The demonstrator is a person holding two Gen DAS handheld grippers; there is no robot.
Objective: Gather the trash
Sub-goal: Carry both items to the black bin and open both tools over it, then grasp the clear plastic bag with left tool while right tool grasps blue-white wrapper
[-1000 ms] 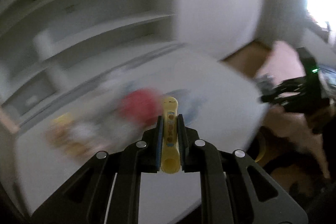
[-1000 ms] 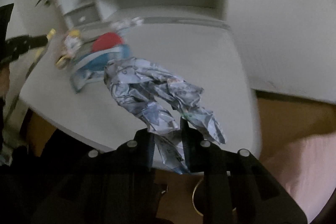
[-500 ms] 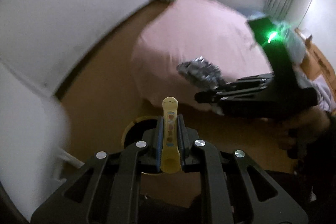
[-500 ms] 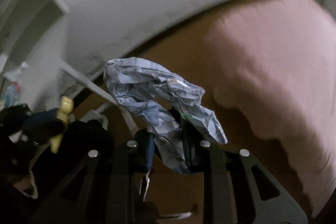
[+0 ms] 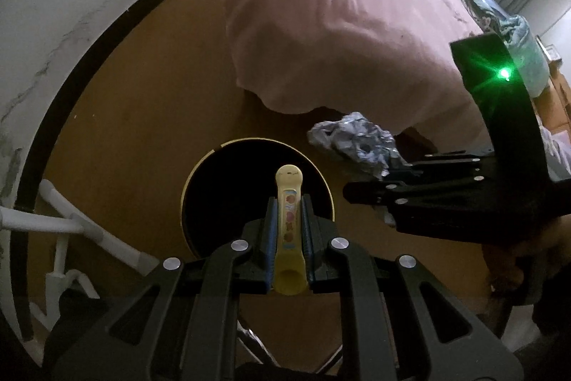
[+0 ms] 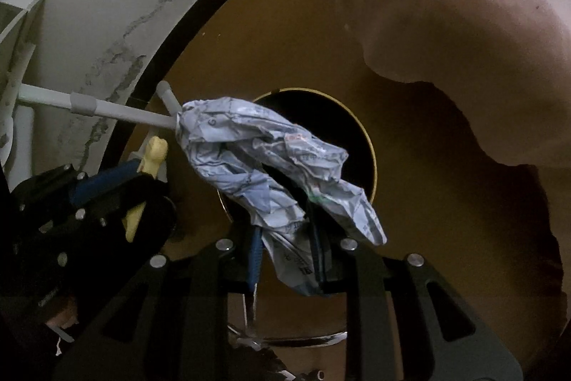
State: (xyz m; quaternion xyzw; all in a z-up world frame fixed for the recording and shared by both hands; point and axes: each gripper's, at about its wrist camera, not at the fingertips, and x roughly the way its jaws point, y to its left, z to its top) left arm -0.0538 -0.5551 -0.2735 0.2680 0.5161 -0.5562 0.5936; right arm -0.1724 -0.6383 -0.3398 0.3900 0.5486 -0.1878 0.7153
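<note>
My left gripper [image 5: 289,213] is shut on a flat yellow tube wrapper [image 5: 289,199], which points over the dark mouth of a round bin [image 5: 214,202] on the brown floor. That wrapper [image 6: 151,159] and the left gripper [image 6: 117,181] also show at the left of the right wrist view. My right gripper [image 6: 285,238] is shut on a crumpled wad of printed paper [image 6: 257,159], held above the same round bin [image 6: 357,138]. From the left wrist view the paper wad [image 5: 353,141] hangs just right of the bin's rim, with the right gripper [image 5: 396,170] behind it.
A pink bedcover [image 5: 339,24] drapes to the floor right behind the bin. A white wall with a dark skirting [image 5: 71,88] curves along the left. White tubular legs [image 5: 71,224] stand left of the bin. A hand [image 5: 506,270] holds the right gripper.
Both grippers swung away from the white table and down toward the floor, each keeping its load. The bin has come into view below them, larger than half a second ago.
</note>
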